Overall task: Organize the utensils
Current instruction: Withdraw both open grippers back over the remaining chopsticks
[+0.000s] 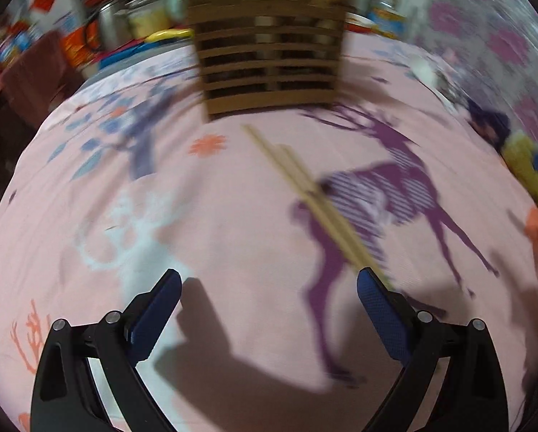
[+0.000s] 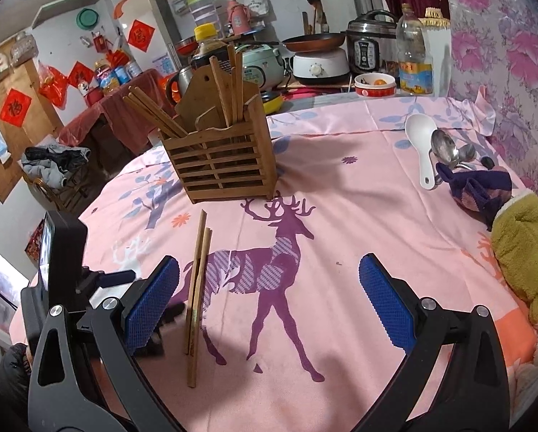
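right wrist view shows both grippers empty, jaws spread: right gripper (image 2: pixel 269 295), left gripper (image 1: pixel 269 302). the loose chopsticks (image 2: pixel 196 298) lie flat on the cloth, short of the wooden holder (image 2: pixel 220 167) (already fairly full) — thin sticks may roll or split apart under a pinch.

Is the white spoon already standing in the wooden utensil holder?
No: the white spoon lies flat on the pink tablecloth beside the metal spoons, well to the right of the wooden utensil holder.
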`<state>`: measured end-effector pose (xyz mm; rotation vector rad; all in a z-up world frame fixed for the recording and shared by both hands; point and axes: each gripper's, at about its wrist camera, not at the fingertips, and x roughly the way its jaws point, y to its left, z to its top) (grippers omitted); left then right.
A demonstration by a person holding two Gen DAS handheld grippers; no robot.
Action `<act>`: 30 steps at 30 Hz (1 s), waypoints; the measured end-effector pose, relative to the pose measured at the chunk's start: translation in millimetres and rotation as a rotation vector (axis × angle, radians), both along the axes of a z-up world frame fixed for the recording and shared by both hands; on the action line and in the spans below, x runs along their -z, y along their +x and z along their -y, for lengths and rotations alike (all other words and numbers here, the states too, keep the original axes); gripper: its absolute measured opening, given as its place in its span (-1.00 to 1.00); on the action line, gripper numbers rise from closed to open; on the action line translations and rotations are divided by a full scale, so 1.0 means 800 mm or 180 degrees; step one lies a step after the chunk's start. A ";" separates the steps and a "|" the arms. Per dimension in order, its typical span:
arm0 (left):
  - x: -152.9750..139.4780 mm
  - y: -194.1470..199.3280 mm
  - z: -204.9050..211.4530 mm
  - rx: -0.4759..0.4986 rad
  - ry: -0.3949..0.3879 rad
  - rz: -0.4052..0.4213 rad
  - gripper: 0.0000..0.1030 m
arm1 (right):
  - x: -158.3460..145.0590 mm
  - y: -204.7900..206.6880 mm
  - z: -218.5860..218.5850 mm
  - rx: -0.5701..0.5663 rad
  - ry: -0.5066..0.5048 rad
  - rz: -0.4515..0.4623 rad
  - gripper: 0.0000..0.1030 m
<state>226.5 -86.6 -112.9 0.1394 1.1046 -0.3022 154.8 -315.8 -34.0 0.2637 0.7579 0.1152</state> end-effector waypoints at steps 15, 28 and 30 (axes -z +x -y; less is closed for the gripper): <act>-0.001 0.010 0.005 -0.0085 -0.0297 -0.0168 0.87 | 0.003 0.002 0.004 0.0031 0.0026 -0.0027 0.88; 0.004 0.029 -0.033 -0.0430 -0.0038 -0.0096 0.87 | 0.040 0.011 -0.021 -0.0252 -0.0093 -0.0405 0.87; 0.002 0.029 -0.041 -0.0441 -0.0118 -0.0111 0.87 | 0.053 0.004 -0.035 -0.0410 -0.0158 -0.0527 0.87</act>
